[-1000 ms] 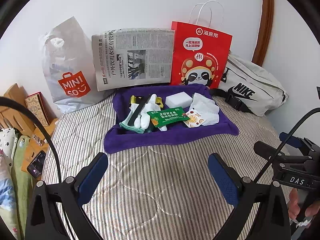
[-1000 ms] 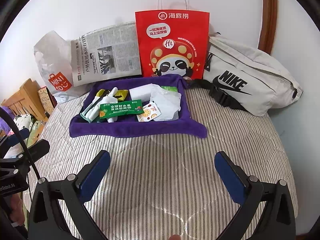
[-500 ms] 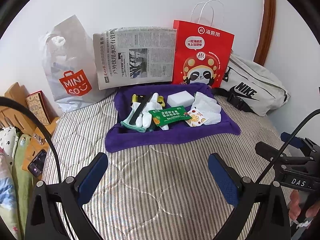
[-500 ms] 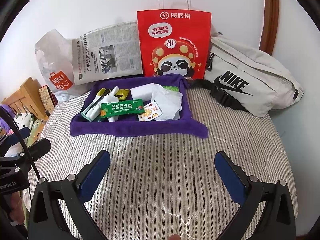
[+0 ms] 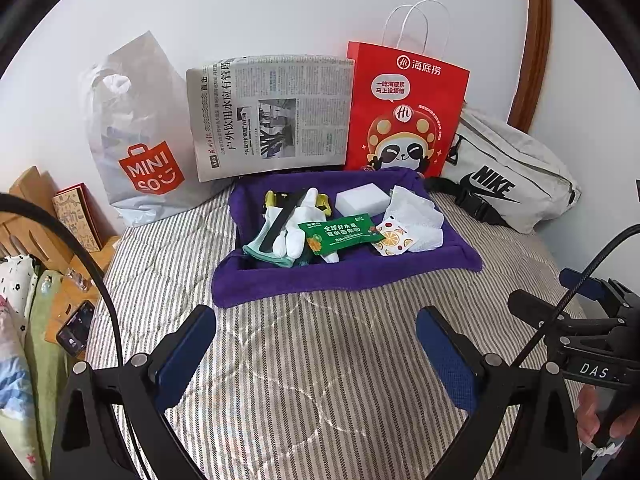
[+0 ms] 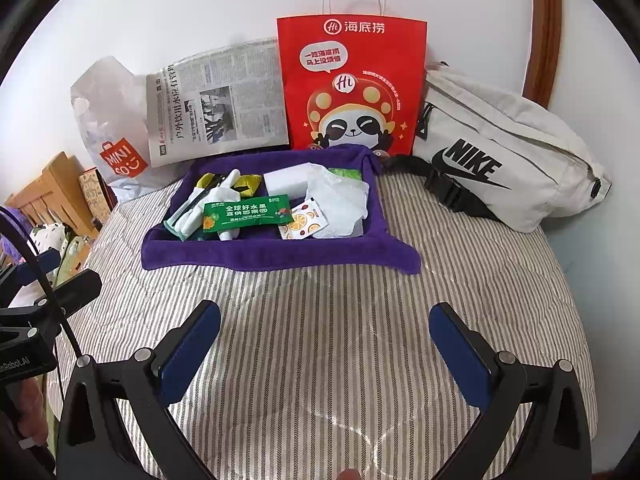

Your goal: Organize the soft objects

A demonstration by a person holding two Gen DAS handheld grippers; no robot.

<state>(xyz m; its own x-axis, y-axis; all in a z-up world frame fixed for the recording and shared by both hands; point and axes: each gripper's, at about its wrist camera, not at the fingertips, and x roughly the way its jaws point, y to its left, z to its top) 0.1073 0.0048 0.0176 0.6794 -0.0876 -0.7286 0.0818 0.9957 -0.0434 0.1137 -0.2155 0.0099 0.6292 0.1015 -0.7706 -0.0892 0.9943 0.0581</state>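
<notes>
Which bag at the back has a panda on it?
The red paper bag, standing between the newspaper and the grey Nike bag. The Miniso bag is white plastic.

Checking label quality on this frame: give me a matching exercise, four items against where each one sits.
Items:
1. green printed sachet
2. white sponge block
3. grey Nike waist bag
4. white Miniso plastic bag

Places:
A. left of the newspaper
B. right of the red paper bag
C. back of the purple tray, beside the crumpled tissue
D. lying across the white gloves

Pairs: 1-D, 2-C, 3-B, 4-A

Three bags, one newspaper, two sachets.
</notes>
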